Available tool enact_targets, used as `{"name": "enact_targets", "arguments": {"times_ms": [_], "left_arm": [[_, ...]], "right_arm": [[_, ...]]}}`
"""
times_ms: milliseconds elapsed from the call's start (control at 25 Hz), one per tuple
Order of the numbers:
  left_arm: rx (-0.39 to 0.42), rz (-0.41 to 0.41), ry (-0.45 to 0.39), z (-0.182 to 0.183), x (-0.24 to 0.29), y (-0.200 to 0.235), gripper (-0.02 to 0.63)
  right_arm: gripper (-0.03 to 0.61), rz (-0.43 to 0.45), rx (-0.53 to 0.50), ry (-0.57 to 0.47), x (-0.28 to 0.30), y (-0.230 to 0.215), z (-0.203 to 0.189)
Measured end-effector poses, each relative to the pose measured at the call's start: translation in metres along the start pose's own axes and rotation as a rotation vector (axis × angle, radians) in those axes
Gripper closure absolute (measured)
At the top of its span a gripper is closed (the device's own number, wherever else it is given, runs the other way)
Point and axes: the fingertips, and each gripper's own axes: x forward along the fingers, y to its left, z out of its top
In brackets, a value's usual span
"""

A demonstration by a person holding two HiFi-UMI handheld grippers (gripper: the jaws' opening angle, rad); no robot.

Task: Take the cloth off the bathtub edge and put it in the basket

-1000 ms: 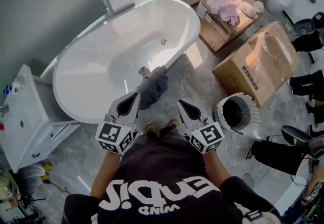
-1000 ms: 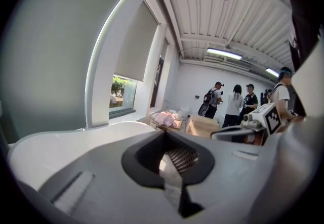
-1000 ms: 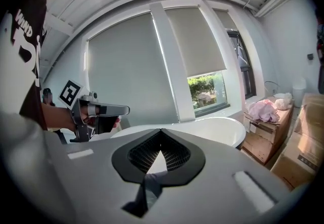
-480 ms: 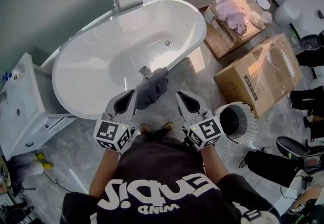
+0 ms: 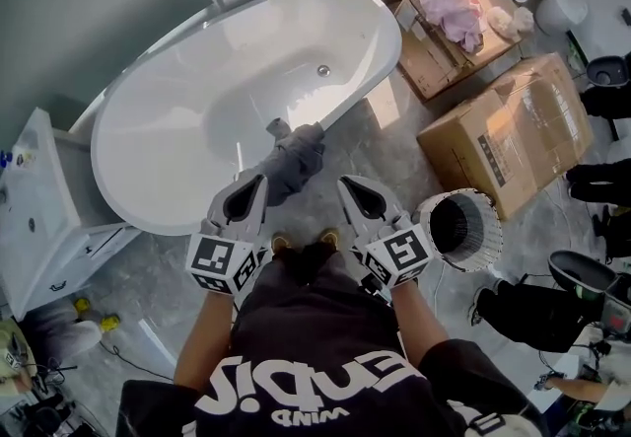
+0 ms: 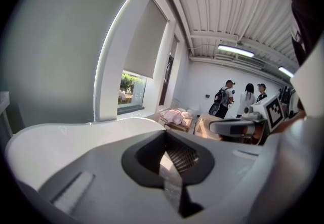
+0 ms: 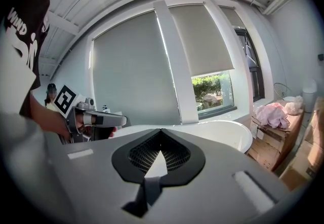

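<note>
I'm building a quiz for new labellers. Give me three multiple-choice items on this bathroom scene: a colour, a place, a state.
1. The pile on the far cardboard box is: A pink; B green; C black.
2. The grey cloth lies: A over the bathtub rim; B flat on the bathtub bottom; C on that box.
3. The left gripper is: A wide open; B shut on the cloth; C shut, empty.
Key: 1 A, it shows pink; 2 A, it drapes the rim; 3 C, jaws meet, nothing between.

A black short-sleeved T-shirt (image 5: 315, 322) with bold white lettering; the grey left gripper (image 5: 256, 183) and right gripper (image 5: 347, 186) carry black-and-white marker cubes (image 5: 219, 262).
</note>
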Motion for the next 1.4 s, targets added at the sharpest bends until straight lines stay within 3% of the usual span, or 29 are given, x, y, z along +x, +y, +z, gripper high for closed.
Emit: {"name": "enact_targets", "arguments": {"times_ms": [360,960,1080,1240,1400], "left_arm": [[0.023,-0.015,0.061,-0.049,0.04,0.015,0.618],[-0.018,-0.018,0.108,-0.14,0.084,0.047,0.618],[-0.035,-0.056,0.118,-0.147,0.091,0.046,0.617],[-0.043,-0.119,0.147,-0.155,0.097,0.039,0.574],[-0.037,-0.124,0.177,-0.16,0.103,0.039,0.472]], "right_arm": [[0.569,0.026,-0.025,0.054,0.025,-0.009,-0.037],[0.569,0.021,0.027,0.13,0.045,-0.03,-0.126],[0.569,0.031,0.03,0.142,0.045,-0.025,-0.134],[0.569,0.051,0.037,0.15,0.044,-0.017,-0.14],[0.569,0.063,0.041,0.153,0.045,-0.015,-0.14]]}}
